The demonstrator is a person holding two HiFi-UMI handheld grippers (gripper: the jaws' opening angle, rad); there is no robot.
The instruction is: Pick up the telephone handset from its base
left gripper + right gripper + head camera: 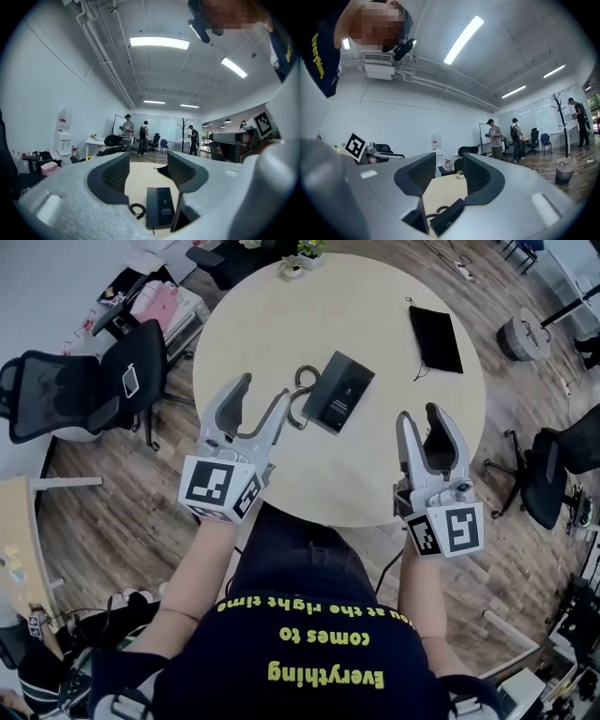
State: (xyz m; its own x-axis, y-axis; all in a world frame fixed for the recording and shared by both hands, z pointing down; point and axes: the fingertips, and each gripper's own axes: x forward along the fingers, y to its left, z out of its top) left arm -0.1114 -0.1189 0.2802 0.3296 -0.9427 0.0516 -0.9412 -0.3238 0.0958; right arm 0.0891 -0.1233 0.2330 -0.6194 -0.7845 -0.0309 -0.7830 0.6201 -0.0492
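Left gripper point(264, 390) point(147, 161) and right gripper point(420, 416) point(449, 164) are both held raised over the near edge of the round table point(253, 324), jaws spread apart, with nothing between the ribbed pads of either one. Neither touches the telephone point(337, 390) point(159, 206), which lies flat near the table centre, ahead of the left gripper and between the two, closer to the left. It is a slim dark rectangular unit. The handset point(321, 382) point(151, 206) appears to be the narrow strip along its left long side, seated in the base and joined to it by the coiled cord point(302, 395) point(136, 209), which lies bunched on the table just beside that edge. Expect a light, rigid plastic bar with smooth, somewhat slippery faces. It should not be fragile, but the base is also light and may lift or slide with it. Recommended hold: across the narrow width at mid-length, one jaw on each long side. The inner jaw will need the seam between handset and base, so a near-vertical approach is advised. Lift slowly — the cord will stretch and pull back toward the base. Farther out on the table lies a black pouch point(436, 338), well apart from the telephone, and a small potted plant point(302, 254) stands at the far rim.
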